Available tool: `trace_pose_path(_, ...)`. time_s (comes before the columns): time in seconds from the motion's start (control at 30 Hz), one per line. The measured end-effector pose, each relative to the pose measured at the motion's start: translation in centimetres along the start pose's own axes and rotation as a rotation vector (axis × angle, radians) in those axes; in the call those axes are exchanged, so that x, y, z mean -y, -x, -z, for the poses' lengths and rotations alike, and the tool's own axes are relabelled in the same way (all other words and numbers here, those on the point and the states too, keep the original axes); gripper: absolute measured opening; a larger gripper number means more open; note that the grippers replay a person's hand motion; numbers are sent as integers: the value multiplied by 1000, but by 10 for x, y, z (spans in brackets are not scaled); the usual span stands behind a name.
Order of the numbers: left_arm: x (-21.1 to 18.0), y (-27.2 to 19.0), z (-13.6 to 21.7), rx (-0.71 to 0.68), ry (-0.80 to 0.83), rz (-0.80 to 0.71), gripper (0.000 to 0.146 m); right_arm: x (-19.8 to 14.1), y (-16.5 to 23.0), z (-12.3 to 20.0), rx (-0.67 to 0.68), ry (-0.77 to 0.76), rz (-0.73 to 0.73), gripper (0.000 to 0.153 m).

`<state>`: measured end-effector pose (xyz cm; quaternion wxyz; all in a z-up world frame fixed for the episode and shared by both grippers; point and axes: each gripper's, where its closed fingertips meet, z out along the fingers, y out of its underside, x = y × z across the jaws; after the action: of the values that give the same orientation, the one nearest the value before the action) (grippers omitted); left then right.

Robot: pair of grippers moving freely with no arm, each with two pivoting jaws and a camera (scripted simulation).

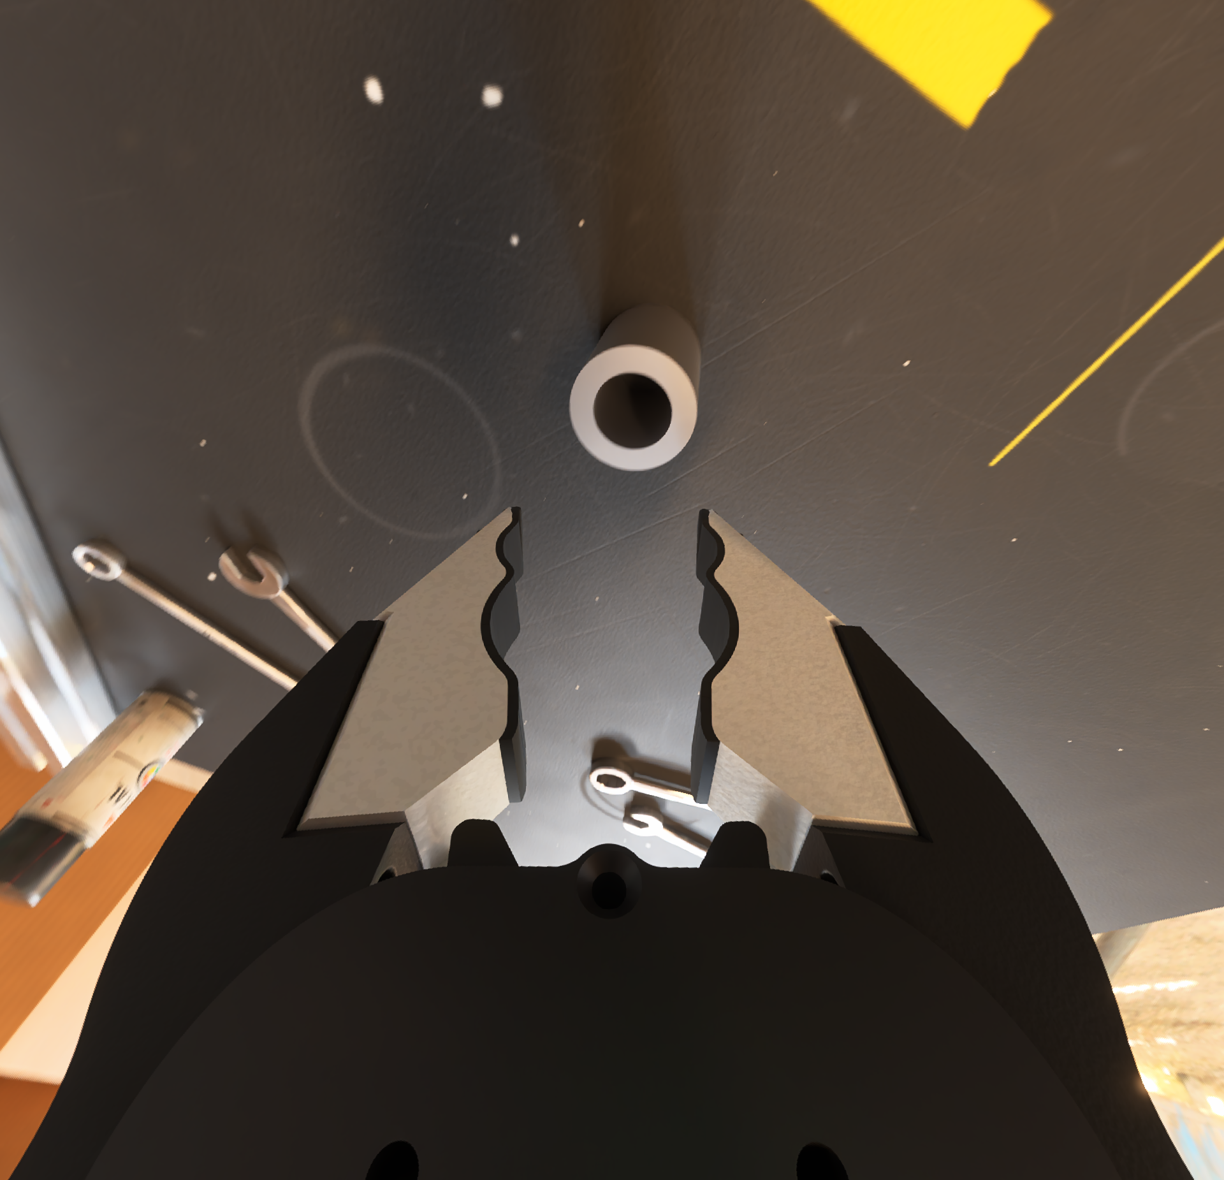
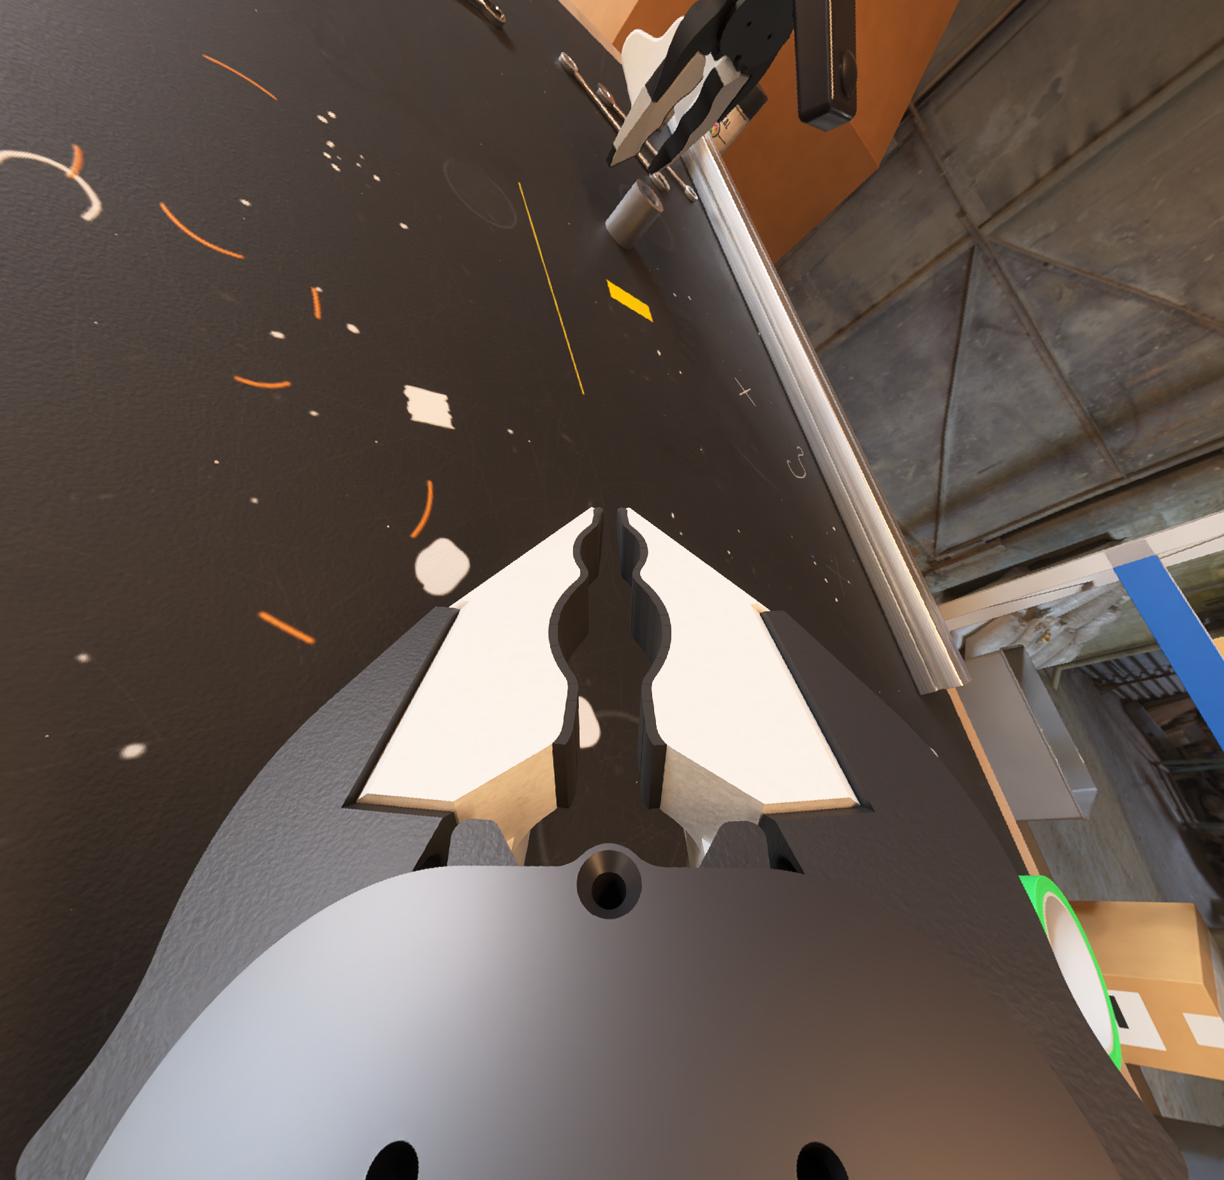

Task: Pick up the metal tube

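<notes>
- Left wrist view, nearest: the left gripper (image 1: 608, 519) is released, its jaws spread wide, holding and touching nothing; bare dark table (image 1: 861, 552) shows between the fingers.
- Just beyond the fingertips, at 12 o'clock, lies the metal tube (image 1: 646, 380) on the table, apart from both fingers. Its open bore faces the camera, so its long axis runs almost straight away from the gripper, leaning slightly toward 1 o'clock.
- My reading: the jaw gap looks a little wider than the tube, so an advance along that axis would bring the fingers to either side of the wall; the fingers would close across the tube's width, not its length.
- At 9 to 10 o'clock, two wrenches (image 1: 199, 605) lie crossed near the table's edge, with a pale cylindrical can (image 1: 99, 790) nearer in at 8 o'clock.
- Farther out, a yellow patch (image 1: 920, 29) sits at 1 o'clock and a thin yellow line (image 1: 1099, 366) at 2 o'clock.
- Right wrist view, nearest: the right gripper (image 2: 610, 512) is nearly clenched, only a narrow slit between its tips, and empty.
- Far off at 12 o'clock, the tube (image 2: 632, 215) lies by the table's edge rail (image 2: 828, 419), with the left gripper (image 2: 636, 155) poised right at it.
- The left gripper is plainly the nearer; the right is well apart.
</notes>
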<state>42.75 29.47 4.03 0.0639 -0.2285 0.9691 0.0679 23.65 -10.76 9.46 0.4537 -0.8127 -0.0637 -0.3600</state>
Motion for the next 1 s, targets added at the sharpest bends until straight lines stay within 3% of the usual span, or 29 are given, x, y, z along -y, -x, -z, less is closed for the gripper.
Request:
trace_pose_path(0.17, 12, -3, -12, -22, -44, -101, 52, -2, 0, -1, 2, 7, -3, 4)
trace_pose_path(0.47, 18, 9, -15, -34, -15, -99, 59, -4, 0, -1, 10, 10, -16, 4)
trace_pose_path(0.63, 31, 2, -16, -61, -38, -187, 48, -6, 1, -2, 19, 14, -21, 4)
trace_pose_path(1.0, 27, -9, -17, -123, -15, -149, 37, -5, 2, -1, 23, 8, -23, 4)
